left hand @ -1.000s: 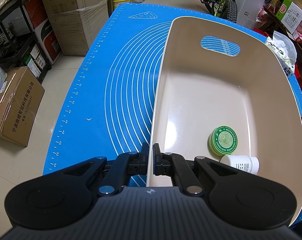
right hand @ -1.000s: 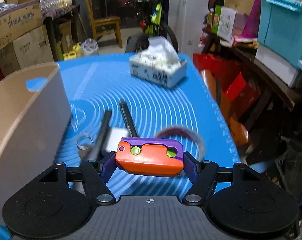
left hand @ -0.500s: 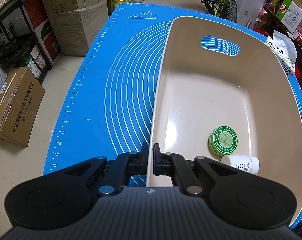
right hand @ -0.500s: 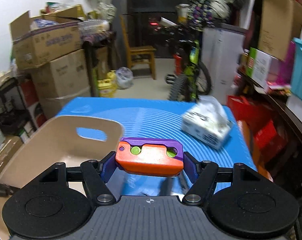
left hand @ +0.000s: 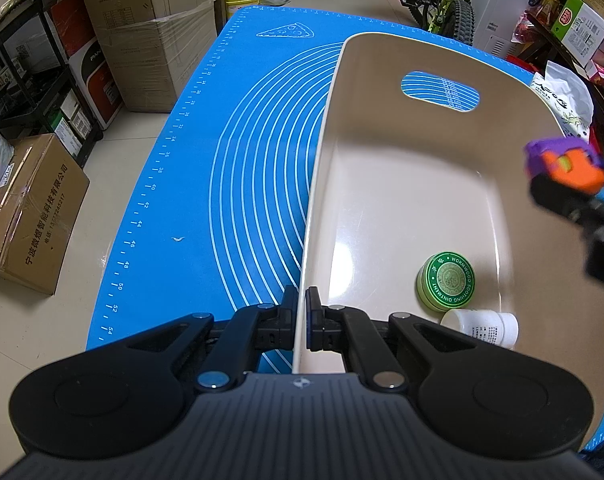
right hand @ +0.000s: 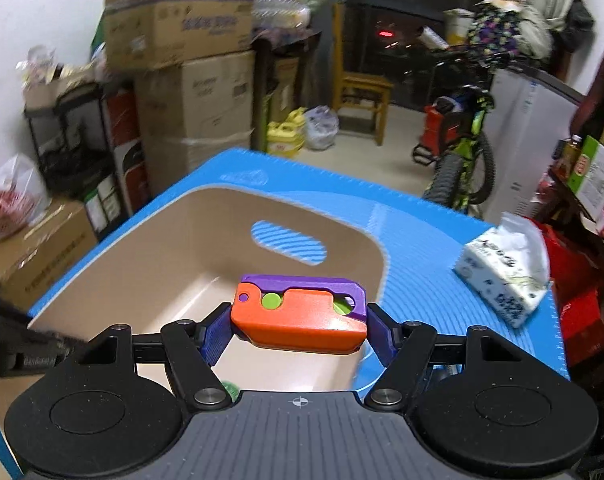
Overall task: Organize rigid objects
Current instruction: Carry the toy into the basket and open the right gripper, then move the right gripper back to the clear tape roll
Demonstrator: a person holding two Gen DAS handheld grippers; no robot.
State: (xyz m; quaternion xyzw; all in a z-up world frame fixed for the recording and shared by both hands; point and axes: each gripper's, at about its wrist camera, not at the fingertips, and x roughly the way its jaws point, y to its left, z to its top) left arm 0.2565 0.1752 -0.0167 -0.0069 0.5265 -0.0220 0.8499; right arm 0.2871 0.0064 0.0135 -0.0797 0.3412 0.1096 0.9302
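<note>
A beige plastic bin [left hand: 382, 184] with a handle slot stands on the blue mat [left hand: 229, 168]. My left gripper [left hand: 301, 318] is shut on the bin's near left wall. Inside the bin lie a green ointment tin [left hand: 446, 281] and a small white bottle [left hand: 482, 327]. My right gripper [right hand: 299, 326] is shut on an orange and purple toy block [right hand: 299, 318] and holds it above the bin's right side [right hand: 205, 280]. The block also shows in the left wrist view [left hand: 564, 168], over the bin's right rim.
A tissue pack [right hand: 506, 276] lies on the mat to the right of the bin. Cardboard boxes [left hand: 33, 216] stand on the floor to the left. A bicycle [right hand: 462, 160] and a wooden chair [right hand: 362, 92] stand beyond the table.
My right gripper has swung left from the mat's right side to above the bin, carrying the block. It has entered the left wrist view. The left gripper and bin have not moved.
</note>
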